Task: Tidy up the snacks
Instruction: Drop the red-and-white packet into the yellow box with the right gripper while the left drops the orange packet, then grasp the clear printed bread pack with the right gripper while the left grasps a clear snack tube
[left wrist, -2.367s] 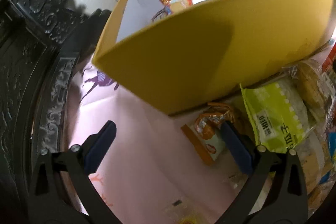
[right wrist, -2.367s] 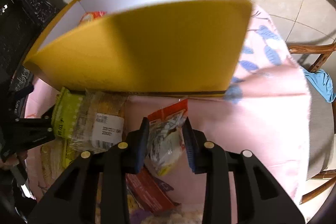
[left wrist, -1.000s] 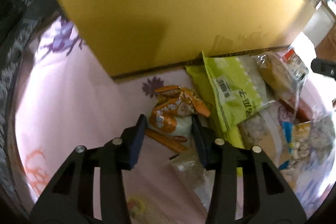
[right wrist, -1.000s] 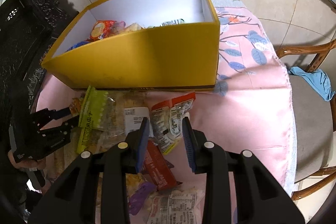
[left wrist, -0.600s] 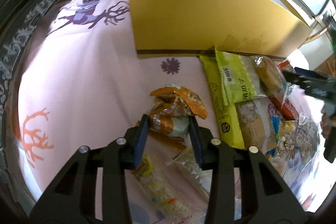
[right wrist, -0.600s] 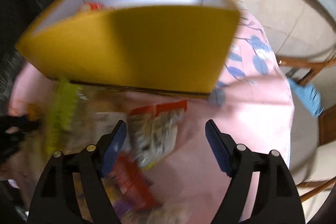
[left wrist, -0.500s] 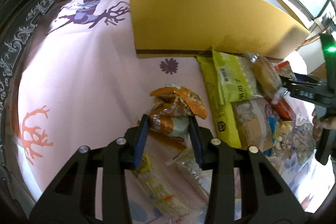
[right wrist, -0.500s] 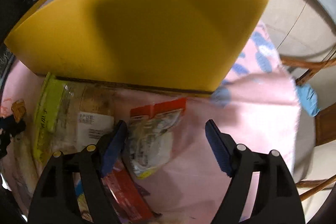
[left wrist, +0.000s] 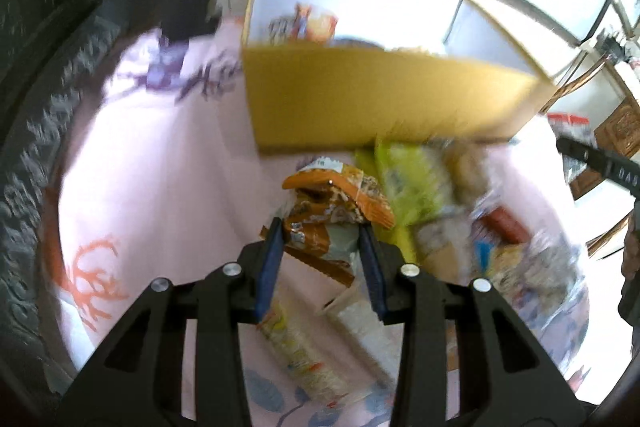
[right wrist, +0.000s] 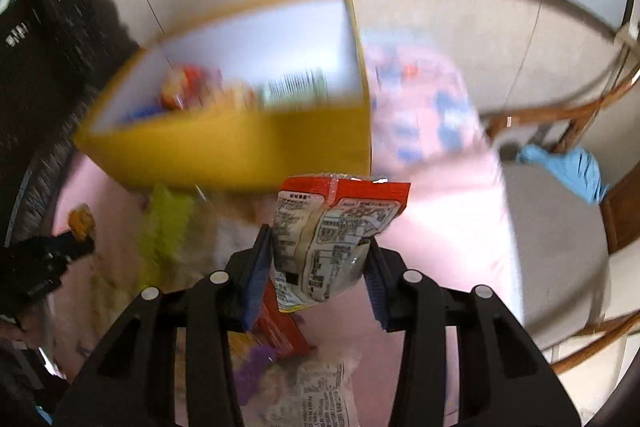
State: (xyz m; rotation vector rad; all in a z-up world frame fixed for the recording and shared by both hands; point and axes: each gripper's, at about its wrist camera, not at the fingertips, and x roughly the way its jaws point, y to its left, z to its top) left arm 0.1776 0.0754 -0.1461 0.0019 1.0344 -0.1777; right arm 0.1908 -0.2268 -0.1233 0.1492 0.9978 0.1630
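Two pinches worry me: left gripper [left wrist: 322, 259] squeezing the orange packet [left wrist: 336, 205], right gripper [right wrist: 318, 263] closing on the red-topped packet [right wrist: 334, 231]; either slick film could slip before reaching the yellow box [right wrist: 248, 139], upper frame.

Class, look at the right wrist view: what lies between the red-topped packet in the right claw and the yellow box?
Bare pink tablecloth only; no snack sits between the red-topped packet held in the closing right claw and the yellow box. The blurred right wrist view shows this.
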